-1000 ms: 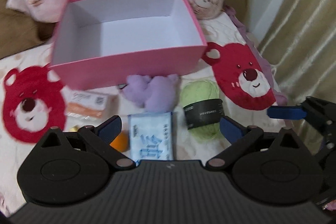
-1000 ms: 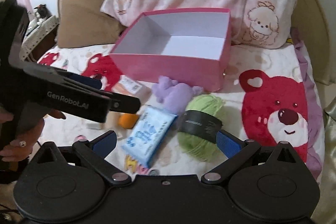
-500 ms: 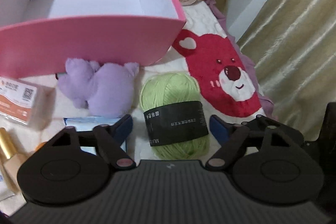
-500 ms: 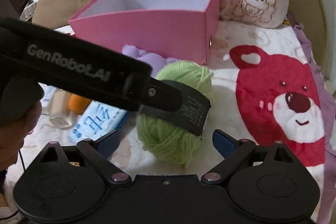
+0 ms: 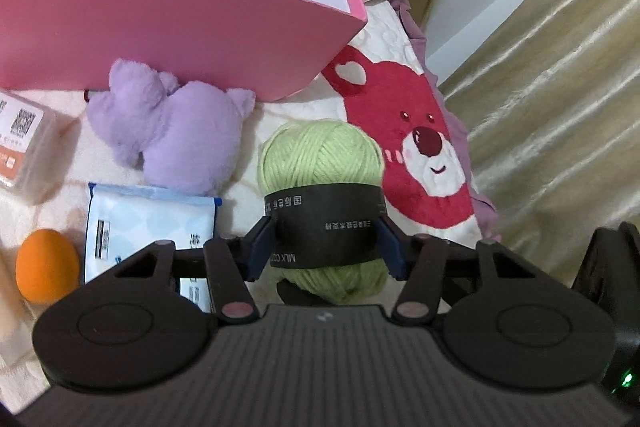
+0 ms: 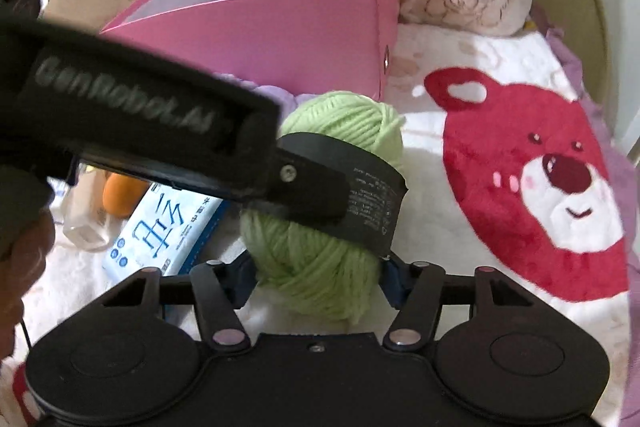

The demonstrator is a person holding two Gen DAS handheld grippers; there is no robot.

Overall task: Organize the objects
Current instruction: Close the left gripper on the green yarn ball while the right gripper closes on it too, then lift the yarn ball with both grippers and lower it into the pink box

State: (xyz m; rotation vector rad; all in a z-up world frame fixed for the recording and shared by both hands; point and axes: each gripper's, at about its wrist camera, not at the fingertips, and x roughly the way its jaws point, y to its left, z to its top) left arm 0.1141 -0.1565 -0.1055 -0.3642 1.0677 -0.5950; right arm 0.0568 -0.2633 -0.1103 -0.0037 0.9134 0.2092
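- While both pairs of jaws are closing, one ball of green yarn (image 5: 320,155) sits between each pair, on the bedspread (image 5: 400,39) just in front of the pink box (image 5: 160,23).
- Left gripper (image 5: 325,247): jaws partly drawn in, blue pads against the yarn's black paper band (image 5: 324,227) at 9 and 3 o'clock.
- Right gripper (image 6: 316,279): jaws partly drawn in, pads at the sides of the yarn's lower end, touching the green strands.
- Left view only: purple plush toy (image 5: 172,131) in full at 10 o'clock of the yarn, a clear case with a QR label (image 5: 24,143), the box's white inside.
- Right view only: the left gripper's body crossing the frame onto the band, a hand (image 6: 24,259) at the left edge, a clear bottle (image 6: 86,223).
- Both views: orange egg-shaped thing (image 5: 47,265), blue-and-white packet (image 5: 148,223), red bear print (image 6: 552,187).
- Writing: "GenRobot.AI" on the left gripper's side; "MLK CO..." on the band, its other print too small to read; packet lettering not legible.
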